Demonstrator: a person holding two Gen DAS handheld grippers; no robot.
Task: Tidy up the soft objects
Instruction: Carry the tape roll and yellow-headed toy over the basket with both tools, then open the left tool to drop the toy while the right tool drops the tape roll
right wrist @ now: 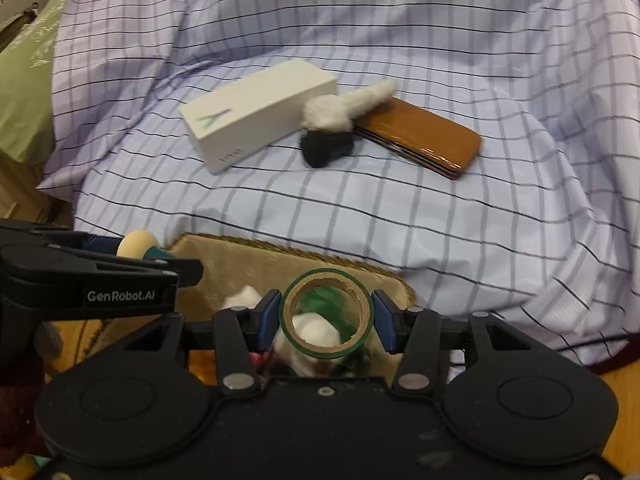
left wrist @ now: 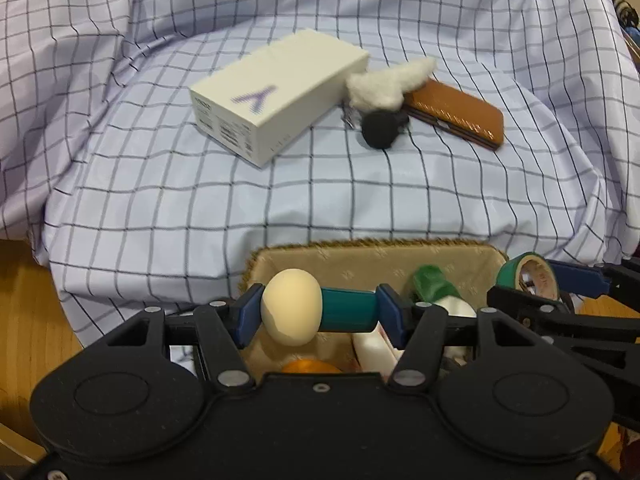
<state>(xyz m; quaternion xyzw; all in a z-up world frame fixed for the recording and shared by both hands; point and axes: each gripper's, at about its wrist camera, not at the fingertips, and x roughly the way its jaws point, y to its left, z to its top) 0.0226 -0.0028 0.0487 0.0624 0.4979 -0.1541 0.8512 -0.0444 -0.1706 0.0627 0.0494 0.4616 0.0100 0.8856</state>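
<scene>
Left tongs point(left wrist: 320, 314) are clamping a cream-and-teal toy point(left wrist: 316, 308), right tongs point(right wrist: 325, 316) a green tape roll point(right wrist: 327, 312), both hovering over the basket point(left wrist: 360, 260); either could slip and miss it

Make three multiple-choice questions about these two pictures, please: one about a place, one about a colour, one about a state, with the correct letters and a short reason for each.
1. Where does the white fluffy piece lie?
A. in the basket
B. between the white box and the brown case
C. on the wooden floor

2. What colour is the tape roll?
A. green
B. red
C. yellow

3. What is the left gripper doing?
A. standing open and empty
B. clamping the white box
C. clamping a teal and cream object

Answers: 1 B, it touches the white box and overlaps the brown case. 2 A, its rim is green between the right gripper pads. 3 C, both pads press on the teal and cream object.
</scene>
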